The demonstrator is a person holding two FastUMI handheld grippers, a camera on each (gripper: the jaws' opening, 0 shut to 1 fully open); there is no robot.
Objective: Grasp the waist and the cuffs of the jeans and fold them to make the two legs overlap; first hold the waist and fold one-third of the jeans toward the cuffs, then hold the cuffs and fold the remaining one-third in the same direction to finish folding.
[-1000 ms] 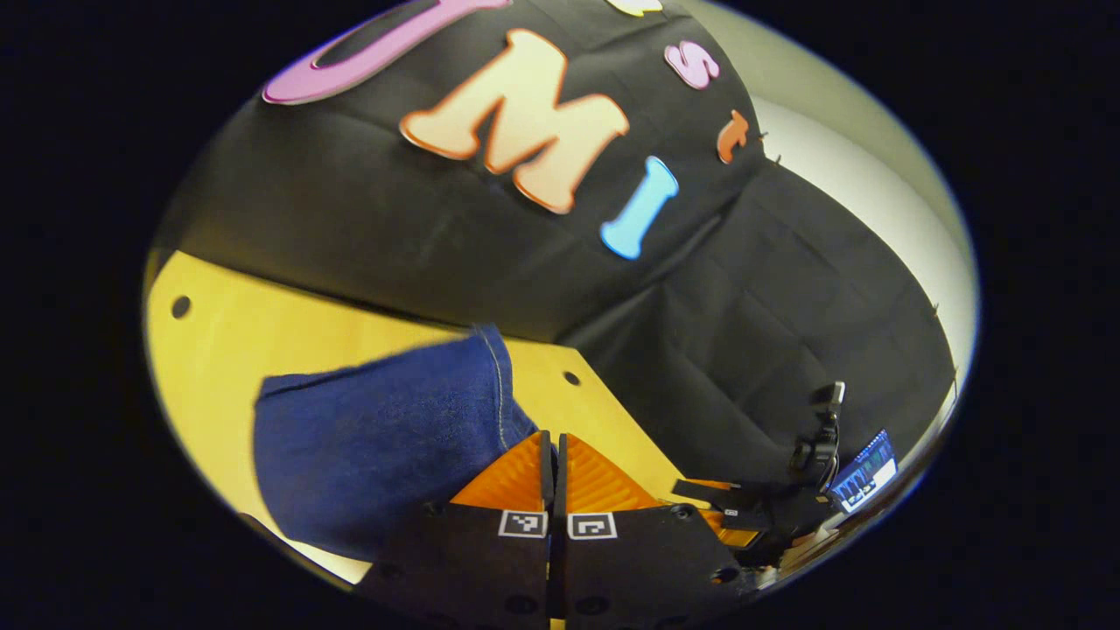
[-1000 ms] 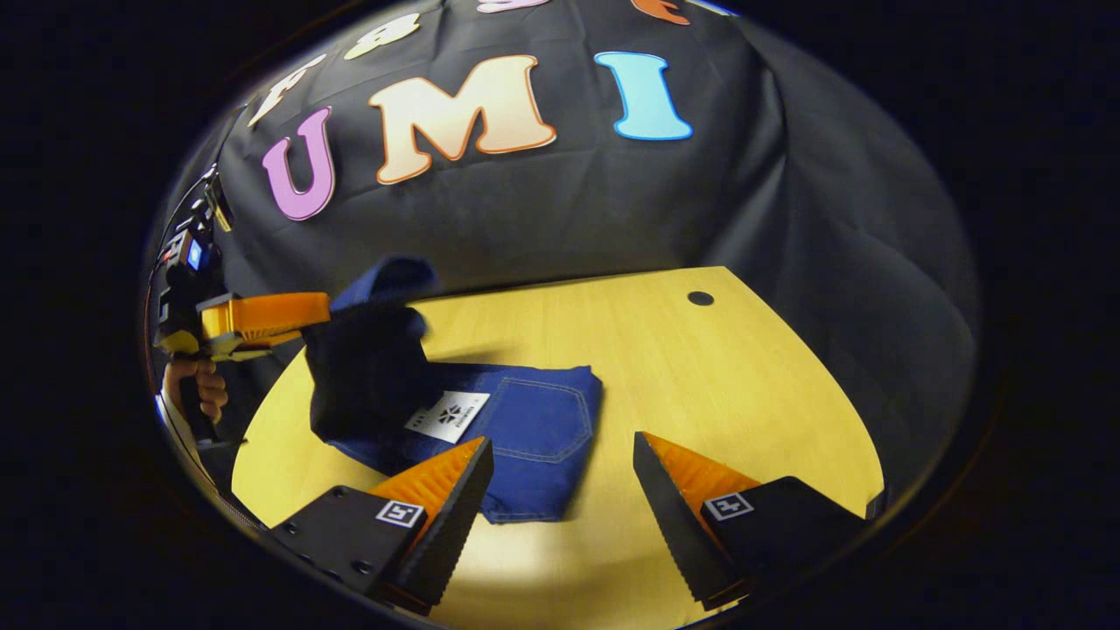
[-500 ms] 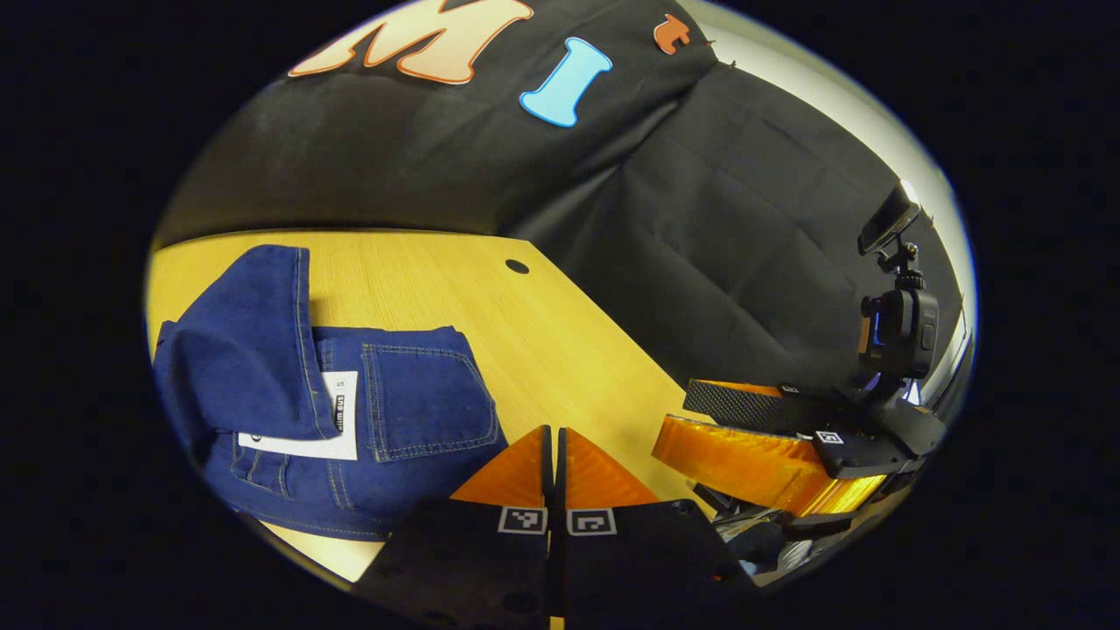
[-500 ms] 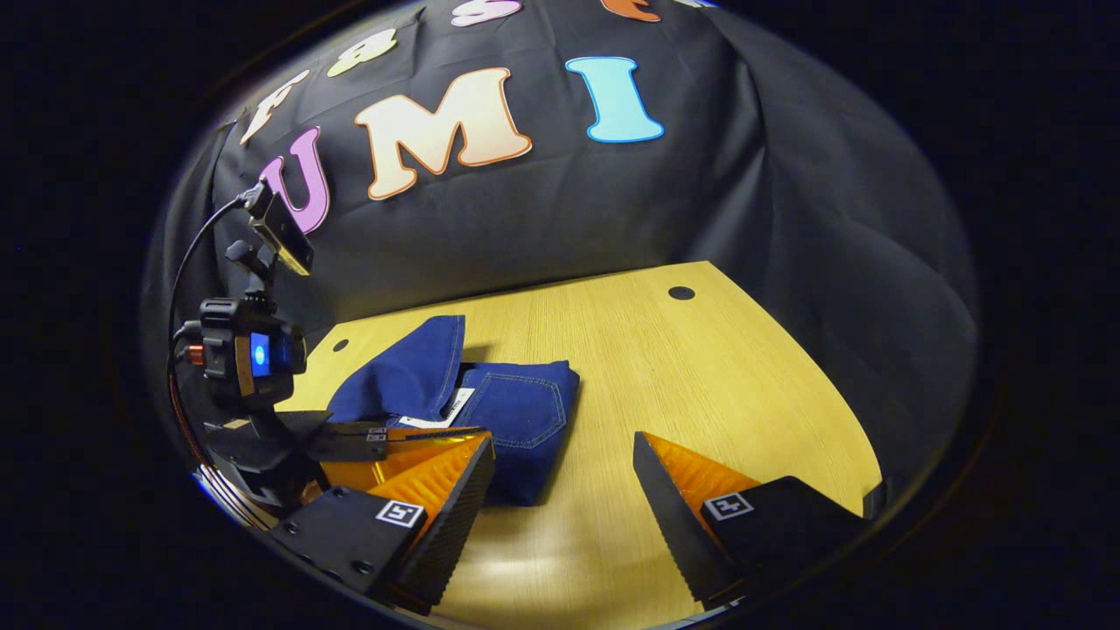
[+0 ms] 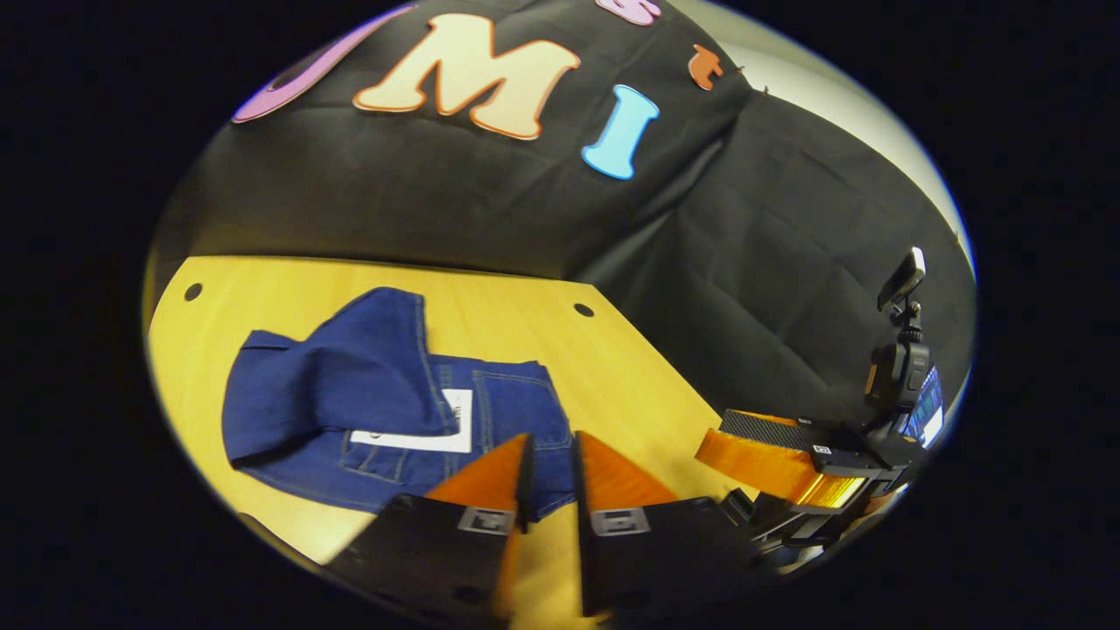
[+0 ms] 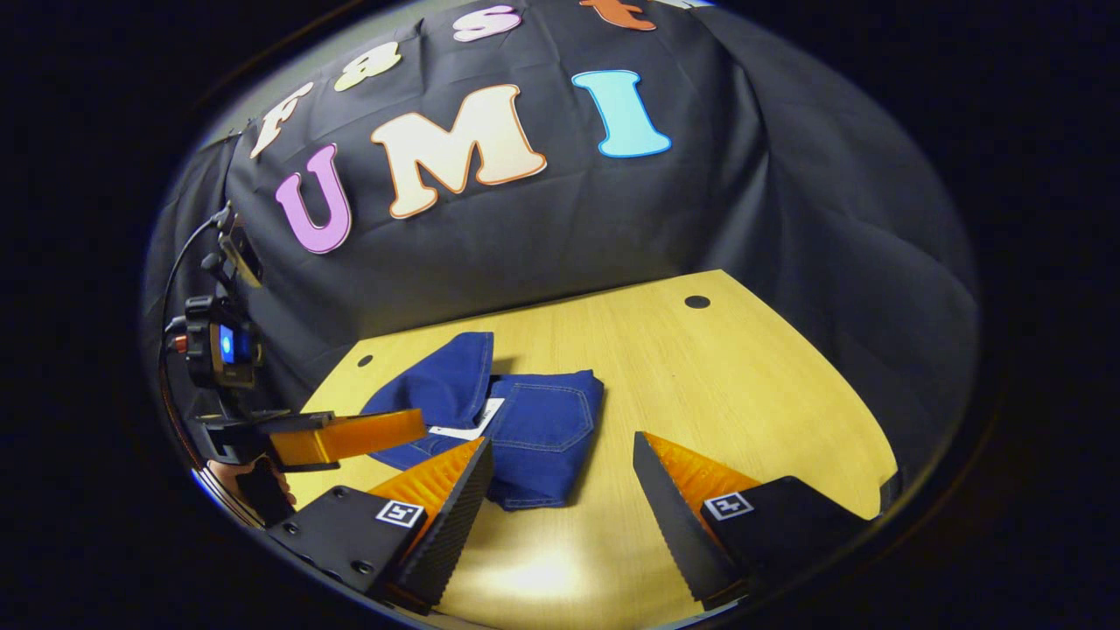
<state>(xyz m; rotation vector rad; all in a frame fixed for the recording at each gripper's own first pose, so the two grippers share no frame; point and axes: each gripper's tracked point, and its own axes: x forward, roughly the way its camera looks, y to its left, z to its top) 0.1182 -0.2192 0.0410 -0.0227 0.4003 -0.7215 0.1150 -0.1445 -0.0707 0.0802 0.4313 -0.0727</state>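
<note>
Jeans (image 5: 385,394) are seen lying in a compact folded bundle on the wooden table (image 6: 744,385), towards its left rear part in the right gripper view, with a back pocket and a white label facing up. The uppermost flap (image 5: 350,367) is not laid flat (it lies humped and askew across the bundle, leaving the label partly bare). The final fold is therefore judged to be laid over but untidy, with only release and settling left.

No cloth is held by either tool. The left gripper (image 5: 549,451) is poised just over the near edge of the bundle with only a narrow gap between its fingers, nothing being pinched. The right gripper (image 6: 560,468) is held wide apart above bare table, near the bundle.

Next, the humped flap would probably need to be pressed or tugged square.
</note>
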